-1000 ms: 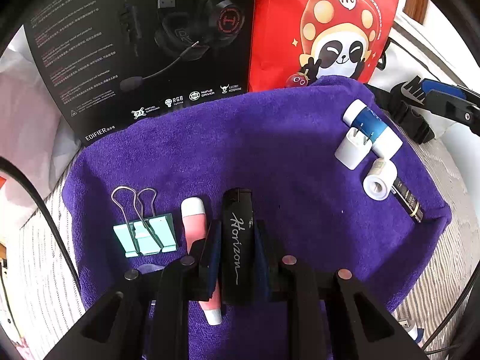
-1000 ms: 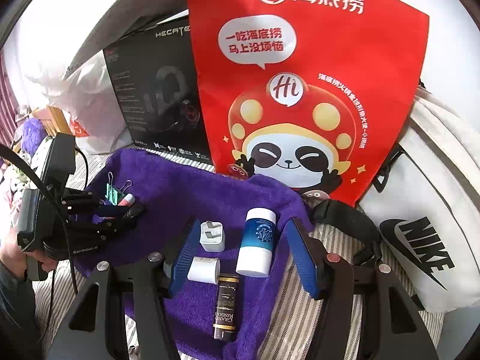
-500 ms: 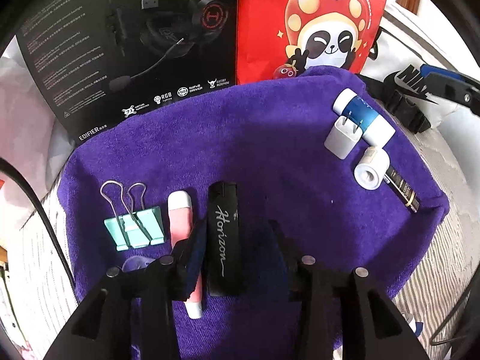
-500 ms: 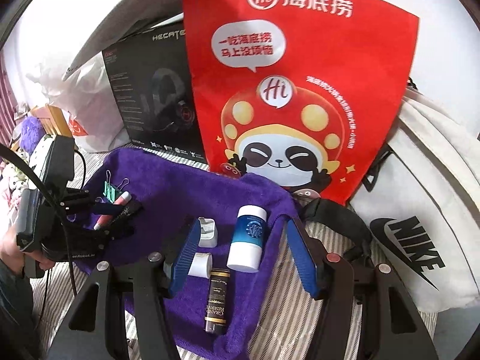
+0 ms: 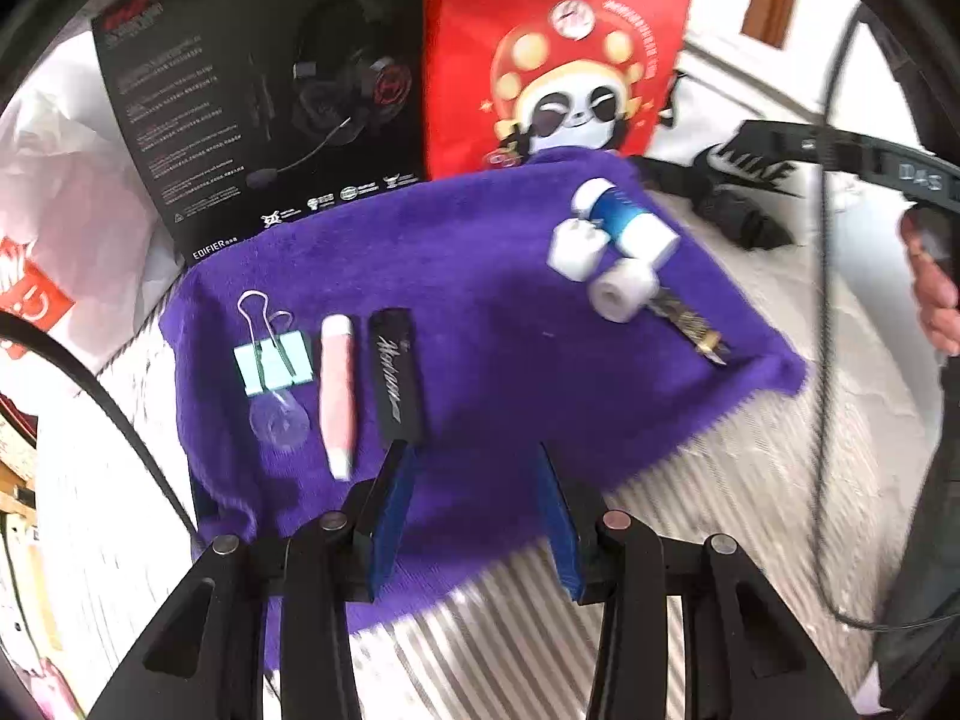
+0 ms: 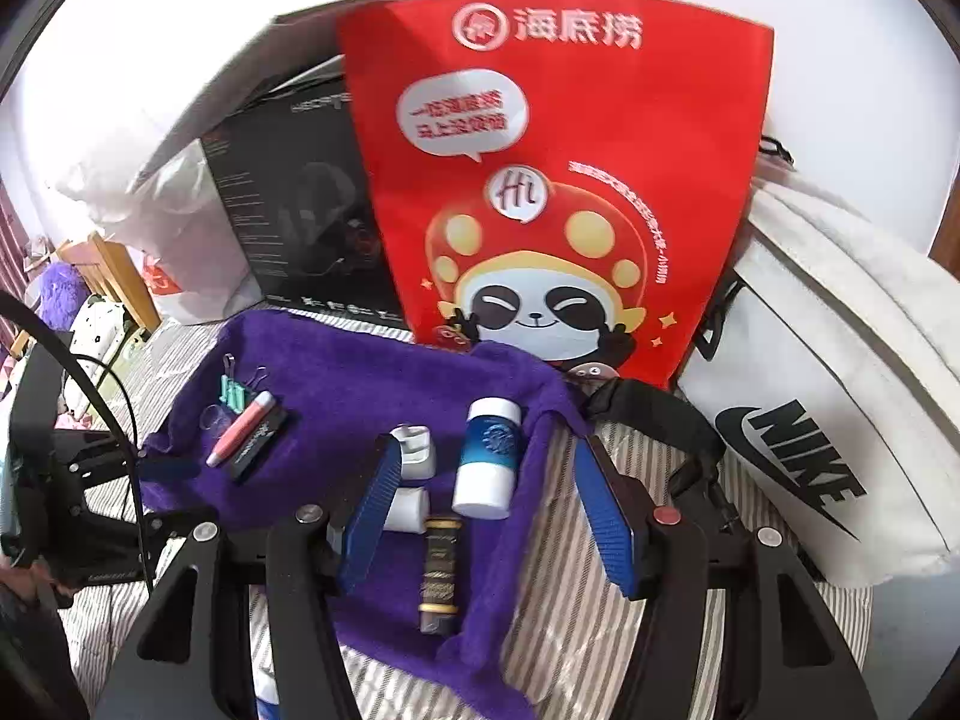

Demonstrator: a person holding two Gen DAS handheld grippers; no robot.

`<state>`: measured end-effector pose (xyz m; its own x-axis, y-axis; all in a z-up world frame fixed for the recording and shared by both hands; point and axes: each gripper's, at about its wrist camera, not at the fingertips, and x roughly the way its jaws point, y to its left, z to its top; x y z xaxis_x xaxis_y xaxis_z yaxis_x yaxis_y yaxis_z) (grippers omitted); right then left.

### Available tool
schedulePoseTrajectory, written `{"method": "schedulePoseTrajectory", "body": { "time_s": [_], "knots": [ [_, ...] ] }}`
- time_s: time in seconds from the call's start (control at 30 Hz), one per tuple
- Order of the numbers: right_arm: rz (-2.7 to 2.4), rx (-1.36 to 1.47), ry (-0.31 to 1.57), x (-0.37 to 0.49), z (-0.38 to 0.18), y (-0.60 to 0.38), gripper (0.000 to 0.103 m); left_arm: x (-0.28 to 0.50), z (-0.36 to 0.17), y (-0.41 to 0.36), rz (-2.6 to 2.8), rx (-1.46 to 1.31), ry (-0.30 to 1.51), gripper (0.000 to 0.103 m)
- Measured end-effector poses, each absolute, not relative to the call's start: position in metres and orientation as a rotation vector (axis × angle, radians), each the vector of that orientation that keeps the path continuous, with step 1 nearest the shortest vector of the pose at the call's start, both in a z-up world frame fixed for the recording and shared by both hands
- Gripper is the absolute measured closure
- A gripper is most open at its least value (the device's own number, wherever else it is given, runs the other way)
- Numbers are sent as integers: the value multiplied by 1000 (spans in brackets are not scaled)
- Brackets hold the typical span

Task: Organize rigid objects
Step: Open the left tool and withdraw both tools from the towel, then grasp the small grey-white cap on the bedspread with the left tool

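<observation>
Now both tongs — left (image 5: 474,480), right (image 6: 486,486) — gape empty over the purple towel (image 5: 480,312).

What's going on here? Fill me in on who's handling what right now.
A person with a gripper in each hand is sorting small items on a purple towel. The left gripper is open and empty, just behind the black Horizon lighter, which lies beside the pink tube and the green binder clip. The right gripper is open too, hovering near the blue and white bottle, the white charger plug and a dark tube. Nothing is held.
</observation>
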<state>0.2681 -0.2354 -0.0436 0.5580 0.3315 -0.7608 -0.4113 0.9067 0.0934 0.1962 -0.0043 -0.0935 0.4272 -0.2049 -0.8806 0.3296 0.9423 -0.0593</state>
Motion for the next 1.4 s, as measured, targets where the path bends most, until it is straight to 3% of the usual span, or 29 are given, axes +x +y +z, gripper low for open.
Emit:
{"method": "schedulePoseTrajectory", "body": {
  "time_s": [0.3, 0.73, 0.97, 1.4],
  "knots": [
    [442, -81, 868, 205, -38, -244, 43, 146, -103, -18, -411, 78, 1090, 64],
    [272, 19, 910, 112, -77, -324, 43, 134, -129, -77, -520, 63, 1149, 63],
    [297, 99, 913, 93, -89, -329, 43, 136, -137, -78, -453, 135, 1165, 58],
    [329, 71, 936, 90, -106, -311, 43, 133, -140, -81, -462, 314, 1105, 58]
  ]
}}
